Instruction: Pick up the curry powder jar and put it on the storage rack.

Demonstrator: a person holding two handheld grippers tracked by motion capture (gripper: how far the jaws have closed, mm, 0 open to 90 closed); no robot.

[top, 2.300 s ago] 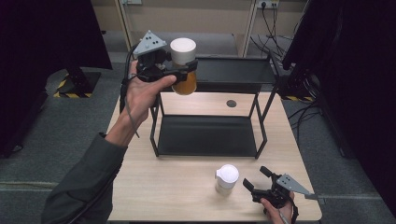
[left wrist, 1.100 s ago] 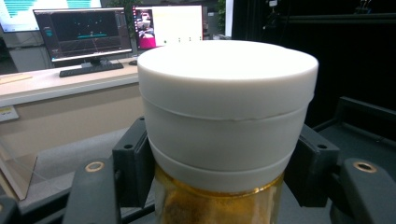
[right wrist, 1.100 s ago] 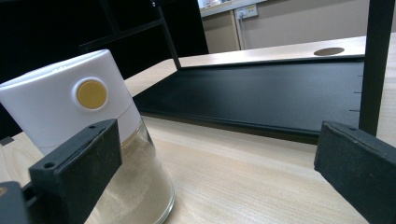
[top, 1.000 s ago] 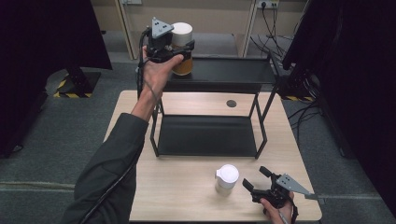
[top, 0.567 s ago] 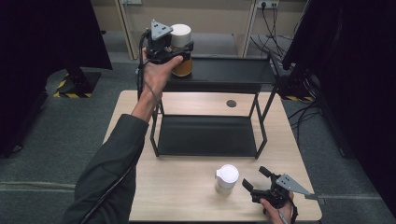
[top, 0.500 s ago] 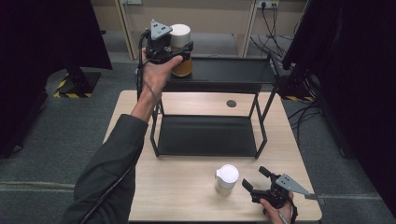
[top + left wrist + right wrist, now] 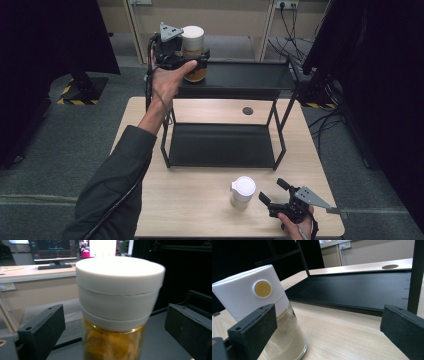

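Both left tongs (image 7: 110, 332) jaws flank jar (image 7: 117, 302).

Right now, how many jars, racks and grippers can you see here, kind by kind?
White-lidded glass jars: 2, one amber-filled, one with pale powder
Black metal two-tier rack: 1
Handheld black grippers: 2, left gripper, right gripper
Total: 5
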